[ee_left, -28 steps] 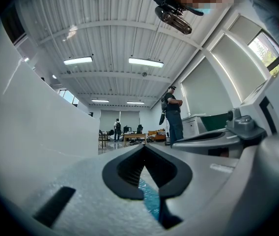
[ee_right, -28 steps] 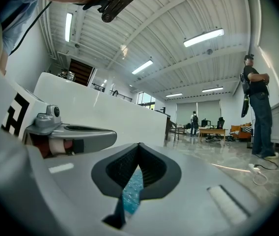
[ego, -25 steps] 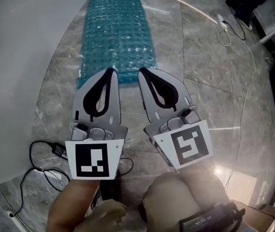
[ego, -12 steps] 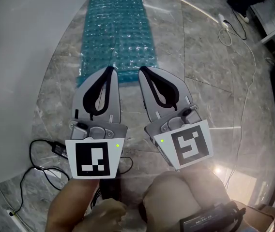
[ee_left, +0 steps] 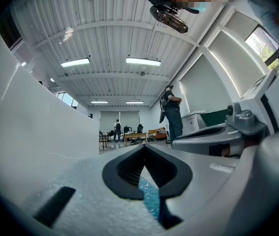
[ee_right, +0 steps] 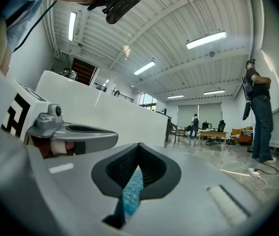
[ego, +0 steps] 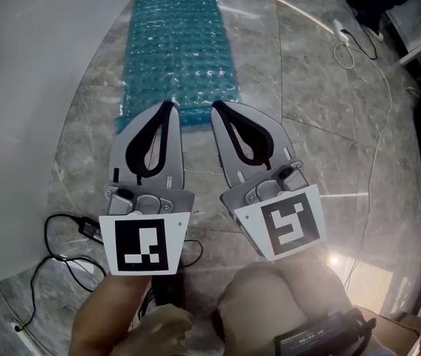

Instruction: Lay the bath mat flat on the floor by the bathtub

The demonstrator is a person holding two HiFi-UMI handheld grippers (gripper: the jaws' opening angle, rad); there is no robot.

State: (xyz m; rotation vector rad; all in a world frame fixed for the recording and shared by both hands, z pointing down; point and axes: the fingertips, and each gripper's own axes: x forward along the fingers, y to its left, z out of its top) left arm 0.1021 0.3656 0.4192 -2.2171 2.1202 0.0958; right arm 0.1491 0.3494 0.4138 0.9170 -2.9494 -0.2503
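The grey marble floor (ego: 322,87) filled most of what I saw, with the white bathtub (ego: 25,87) curving along its left side. The teal bath mat (ego: 177,43) lay flat on the floor just beside the tub, its long side running along the tub wall and its bubbled surface facing up.

I held both tools side by side over the floor at the mat's near end. My left tongs (ego: 168,106) were clenched, tips pressed together with nothing between them. My right tongs (ego: 216,107) were clenched too, and empty. From above, both tips lined up with the mat's near edge. In each gripper view a sliver of teal showed through the gap behind the closed tips. I could not tell whether either tip touched the mat.

A white cable (ego: 379,147) trailed over the floor to the right, well apart from the mat. A black cable (ego: 62,262) looped at the lower left, near the tub. A small white power strip (ego: 342,32) sat at the far right.
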